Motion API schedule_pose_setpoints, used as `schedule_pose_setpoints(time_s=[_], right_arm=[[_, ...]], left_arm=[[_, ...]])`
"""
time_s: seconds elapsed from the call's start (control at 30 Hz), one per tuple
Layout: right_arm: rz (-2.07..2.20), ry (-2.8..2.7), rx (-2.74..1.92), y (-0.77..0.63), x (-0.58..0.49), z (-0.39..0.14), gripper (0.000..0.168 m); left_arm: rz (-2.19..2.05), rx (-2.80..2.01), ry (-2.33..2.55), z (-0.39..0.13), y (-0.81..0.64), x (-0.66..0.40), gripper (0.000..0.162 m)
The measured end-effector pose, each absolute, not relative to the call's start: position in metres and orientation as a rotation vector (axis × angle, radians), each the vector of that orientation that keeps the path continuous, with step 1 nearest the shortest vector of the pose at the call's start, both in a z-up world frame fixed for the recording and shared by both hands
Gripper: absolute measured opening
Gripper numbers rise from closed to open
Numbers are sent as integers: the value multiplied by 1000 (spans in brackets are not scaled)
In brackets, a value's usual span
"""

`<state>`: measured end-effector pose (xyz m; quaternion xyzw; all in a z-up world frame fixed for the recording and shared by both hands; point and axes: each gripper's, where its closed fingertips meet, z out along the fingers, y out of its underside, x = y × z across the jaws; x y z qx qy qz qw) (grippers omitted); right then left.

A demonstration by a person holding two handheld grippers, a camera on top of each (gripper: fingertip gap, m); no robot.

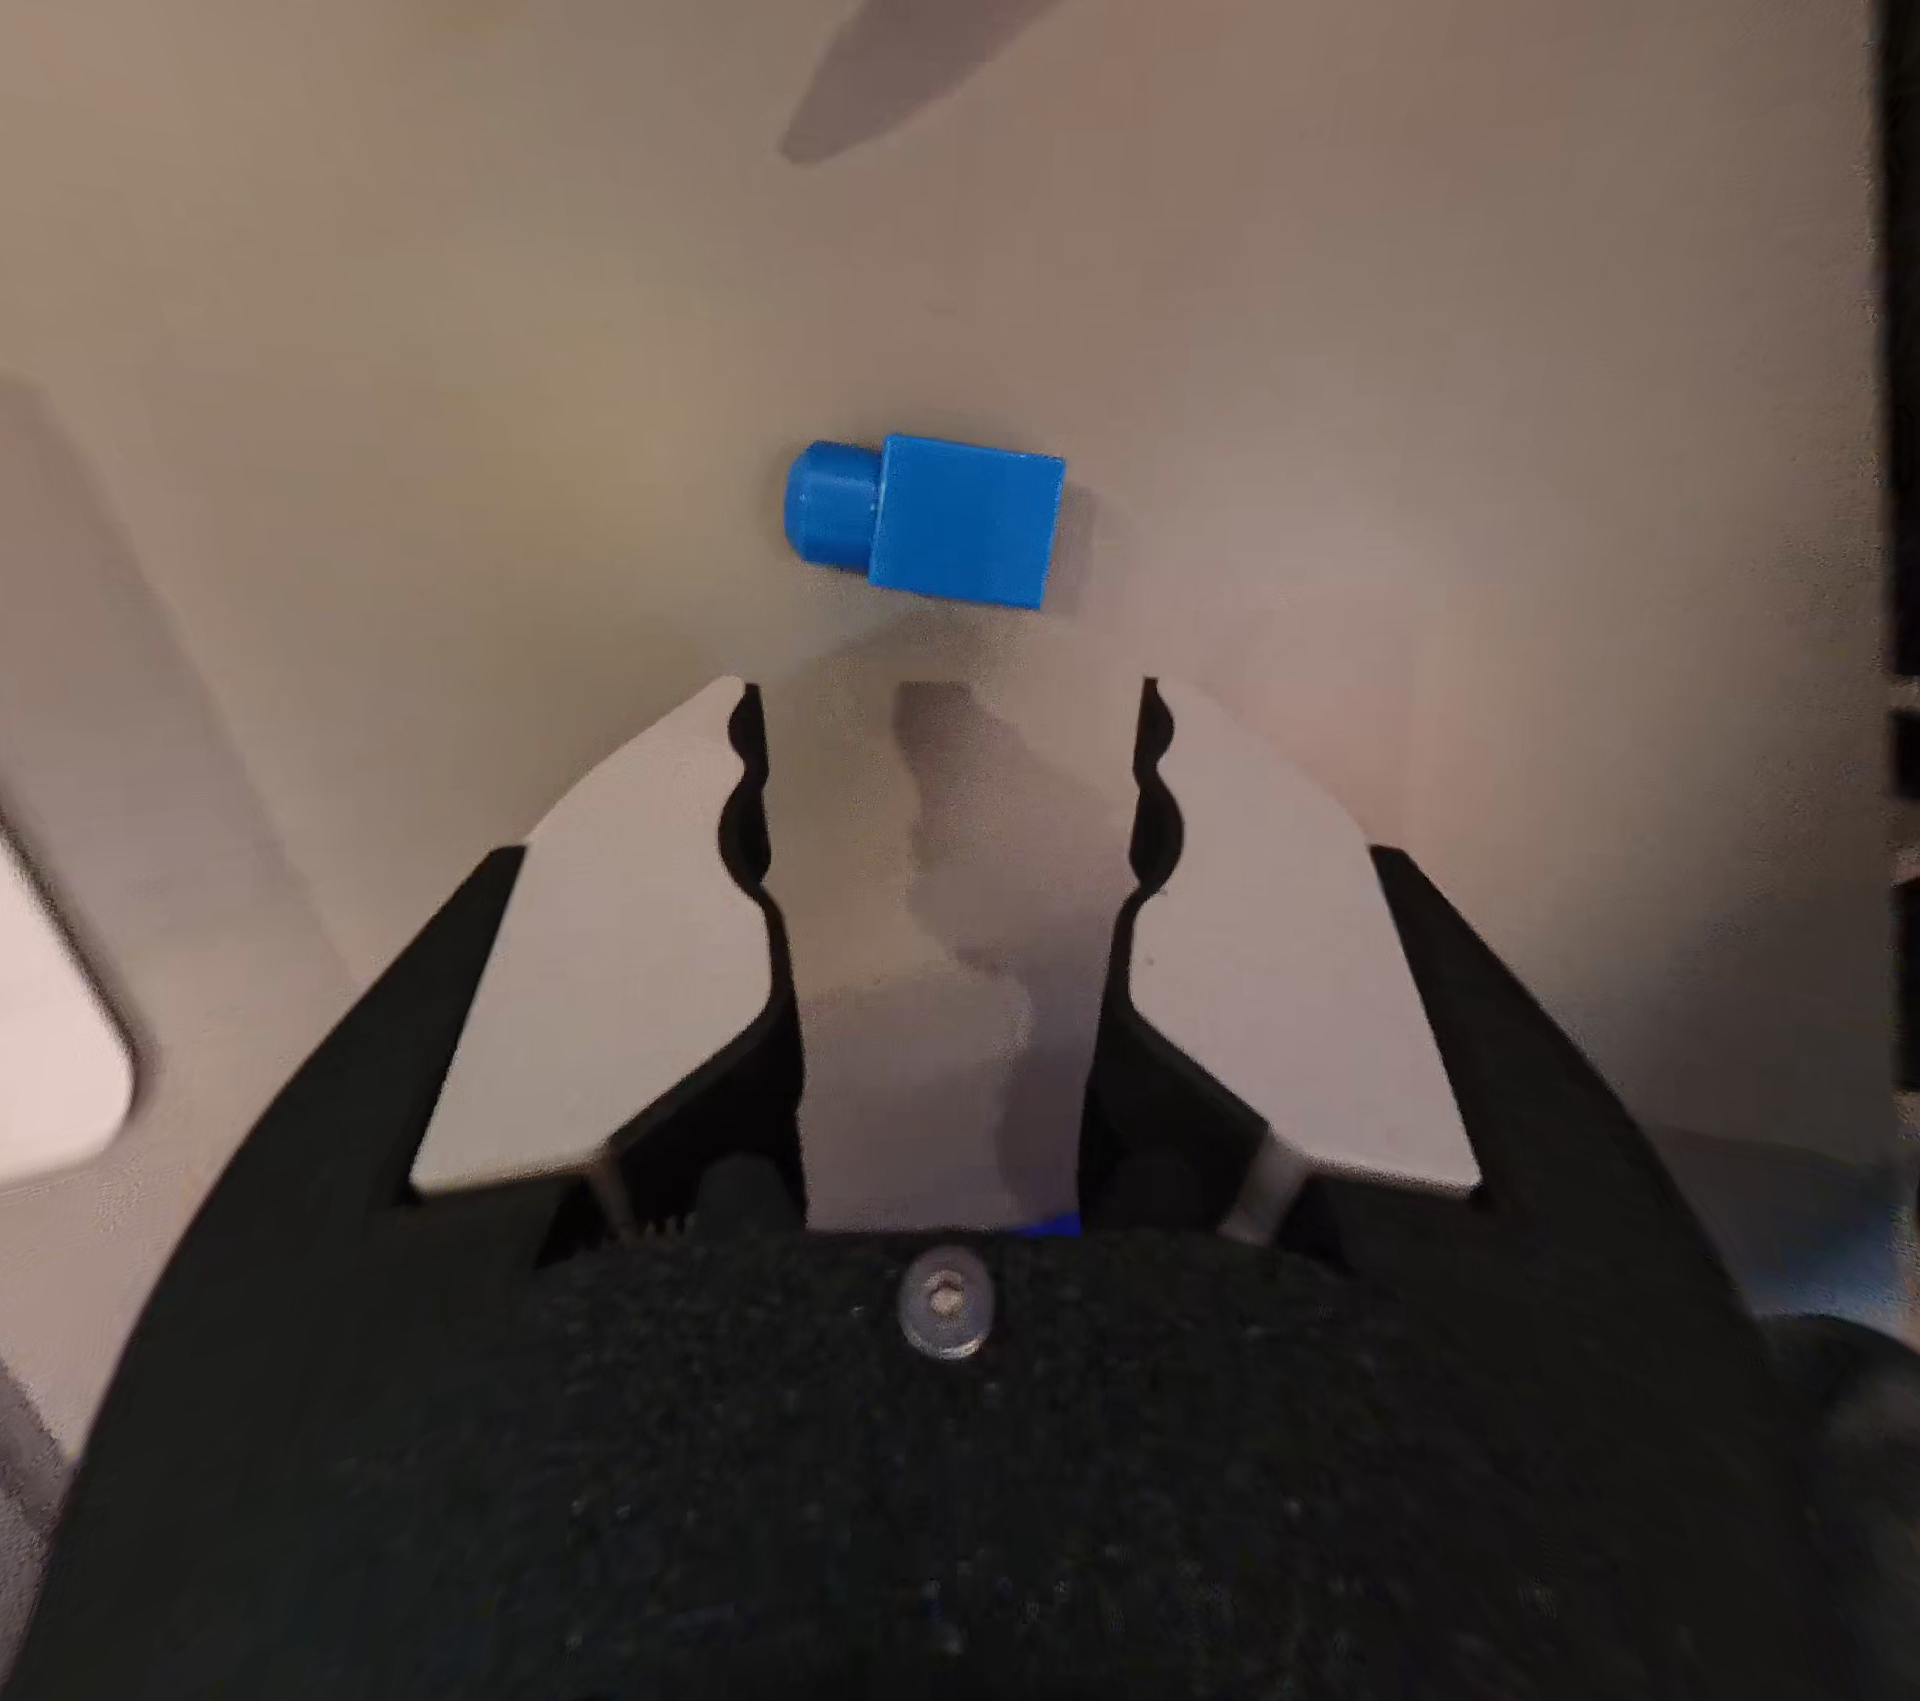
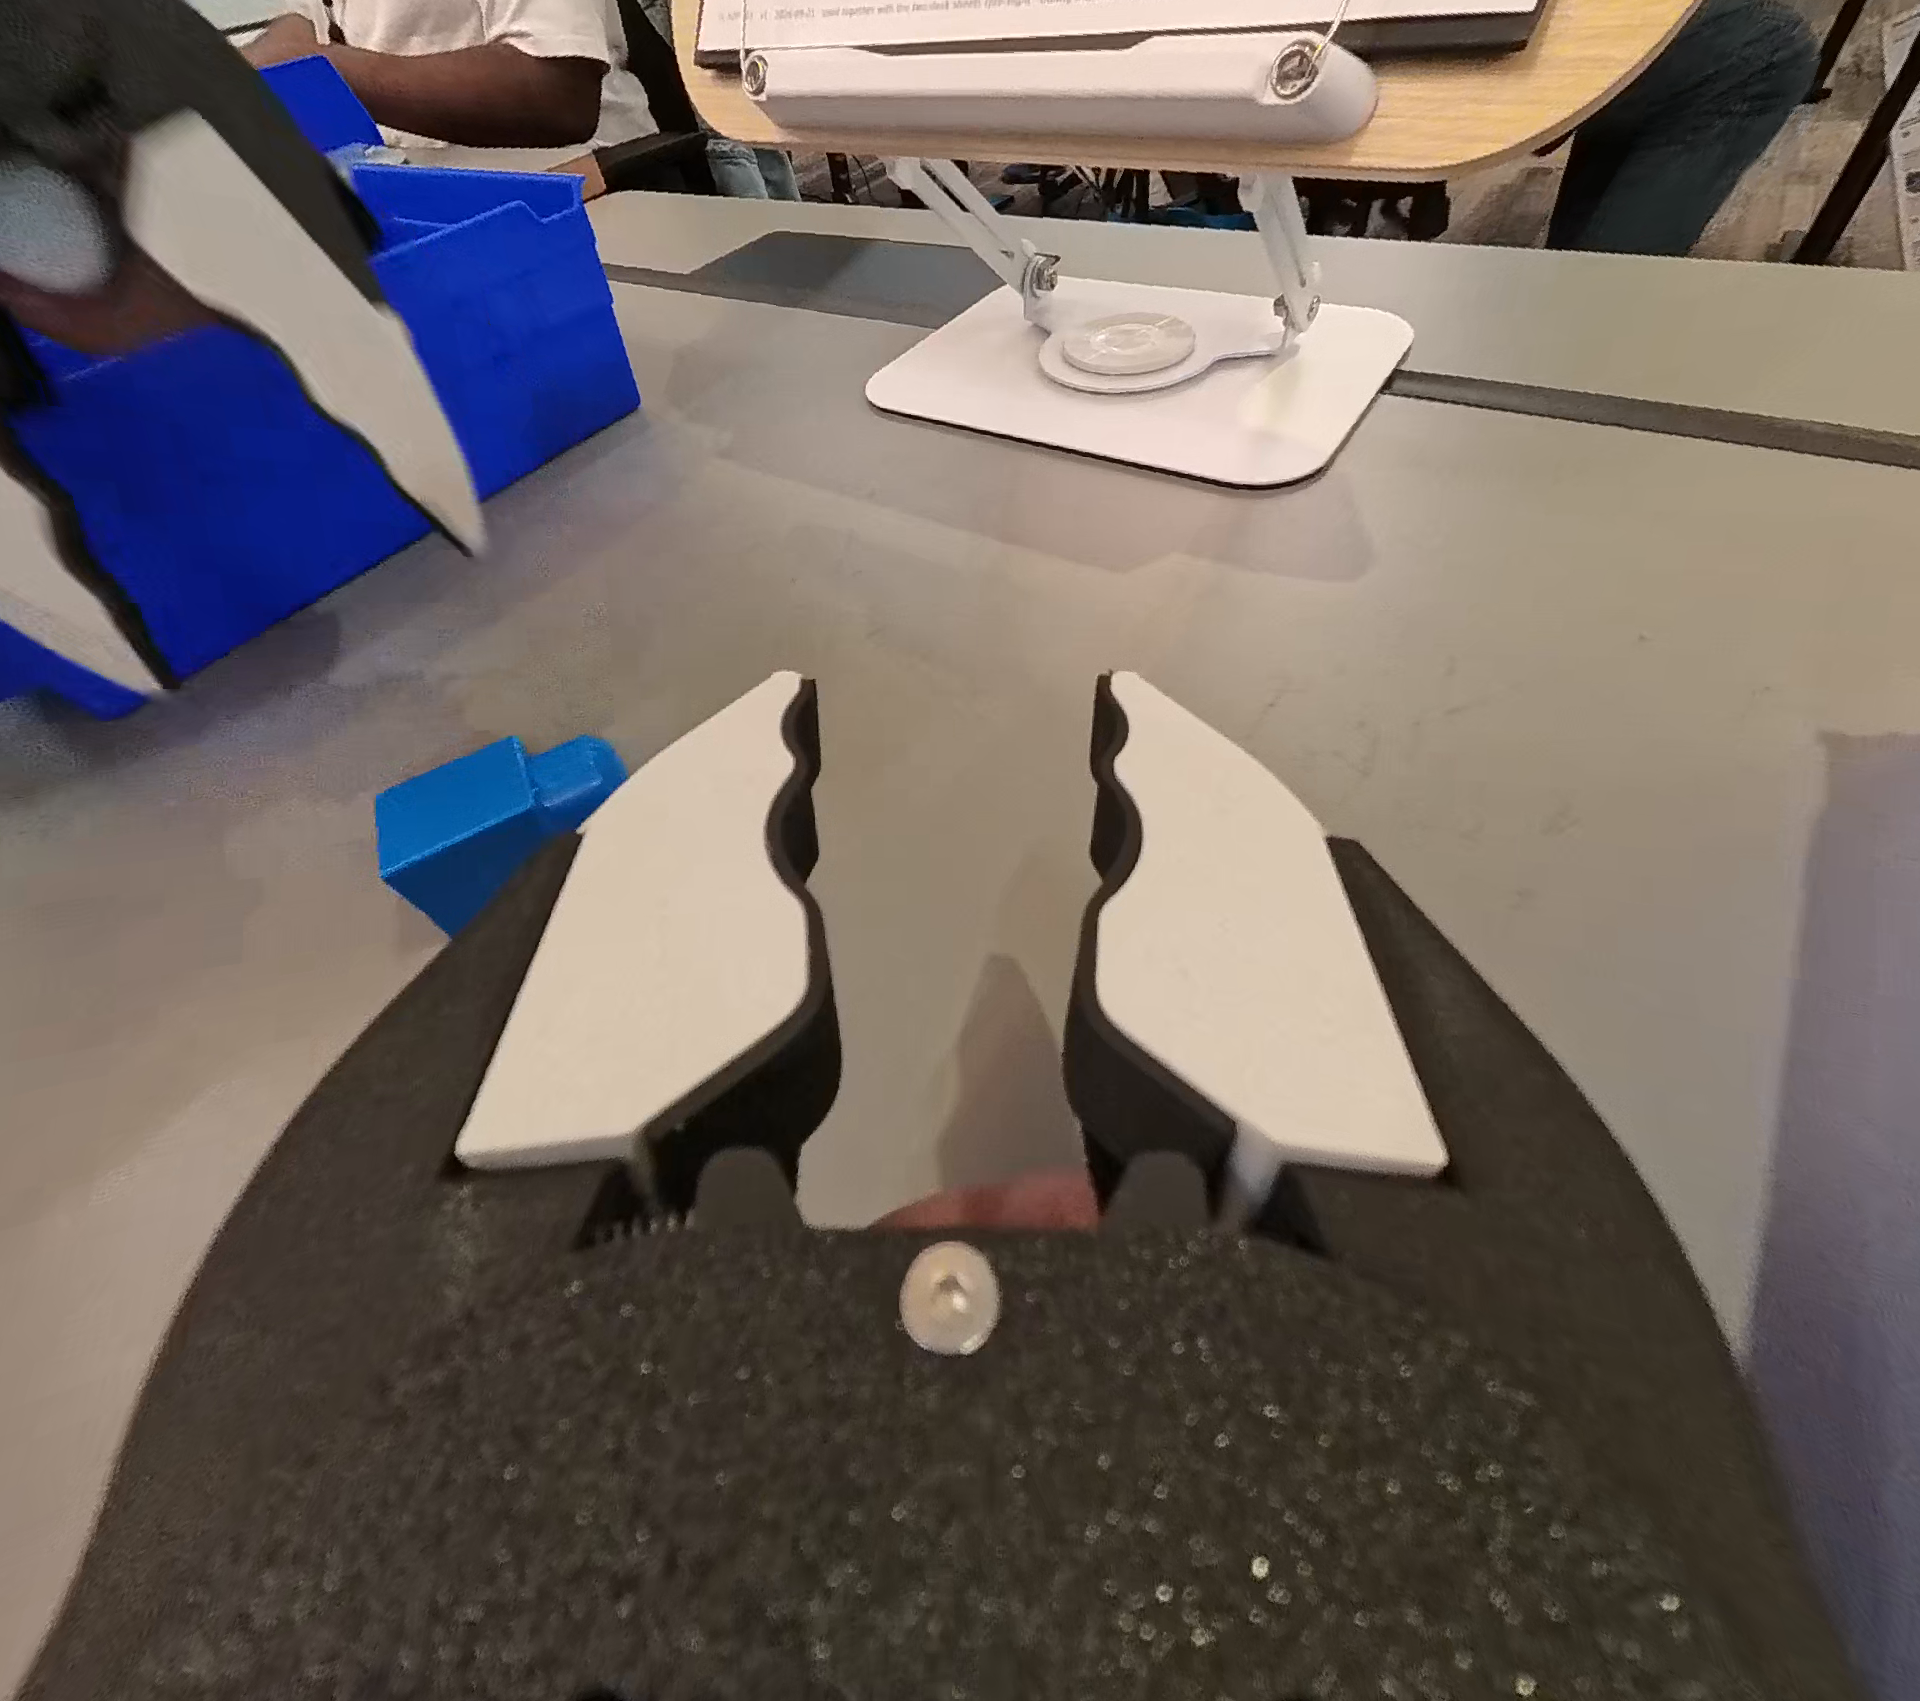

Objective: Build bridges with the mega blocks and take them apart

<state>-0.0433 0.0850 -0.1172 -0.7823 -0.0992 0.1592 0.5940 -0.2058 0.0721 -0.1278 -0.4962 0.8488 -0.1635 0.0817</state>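
Lying just beyond the parted left gripper (image 1: 948, 695), blue block (image 1: 935, 521), untouched

Right gripper (image 2: 954, 690) seen at lower centre, jaws apart, nothing held. Blue block (image 2: 473, 825) lying on grey table (image 2: 1455, 664) at its left. Left gripper (image 2: 312, 602) at upper left, blue bins (image 2: 499, 342) behind.

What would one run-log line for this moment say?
left claw: open, empty, above blue block | right claw: open, empty | blue block: loose, on its side on table
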Motion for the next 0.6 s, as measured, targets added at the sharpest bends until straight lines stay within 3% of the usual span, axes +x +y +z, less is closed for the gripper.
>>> schedule_pose_setpoints(time_s=[0.23, 0.4, 0.6], right_arm=[[385, -224, -1827, 86, -44, -118, 50], [378, -243, -1835, 87, -47, -120, 50], [377, -251, -1839, 87, -48, -120, 50]], left_arm=[[-445, -1831, 1623, -44, 142, -274, 74], [-381, -2084, 861, -57, 219, -352, 83], [-255, -2266, 426, -107, 283, -392, 86]])
